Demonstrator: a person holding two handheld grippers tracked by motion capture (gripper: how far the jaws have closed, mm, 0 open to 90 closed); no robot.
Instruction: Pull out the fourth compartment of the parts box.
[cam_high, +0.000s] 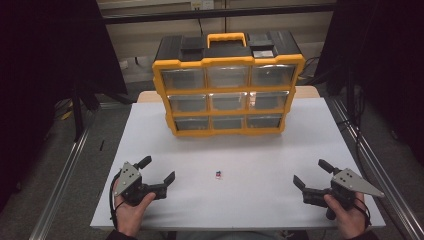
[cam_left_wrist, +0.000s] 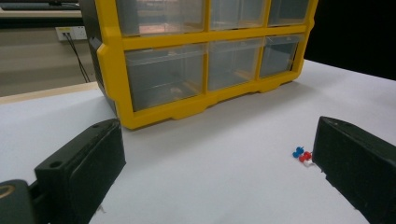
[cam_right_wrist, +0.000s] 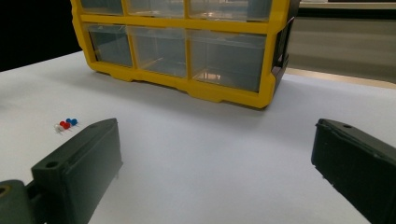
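Resting near the table's (cam_high: 150, 130) front edge, both grippers are held with jaws spread, empty. The pushpins (cam_high: 218, 174) lie between them, nearer the left gripper (cam_high: 159, 172) than the right gripper (cam_high: 311, 174), before the drawer organizer (cam_high: 227, 85).

I count three push pins (cam_left_wrist: 302, 156) in one small cluster on my counter (cam_high: 260, 200): one blue, one red, one white. At the far side stands one yellow organizer (cam_high: 228, 85) with nine clear drawers, three rows of three. I hold two tools, the left tool (cam_high: 159, 172) and the right tool (cam_high: 311, 172).
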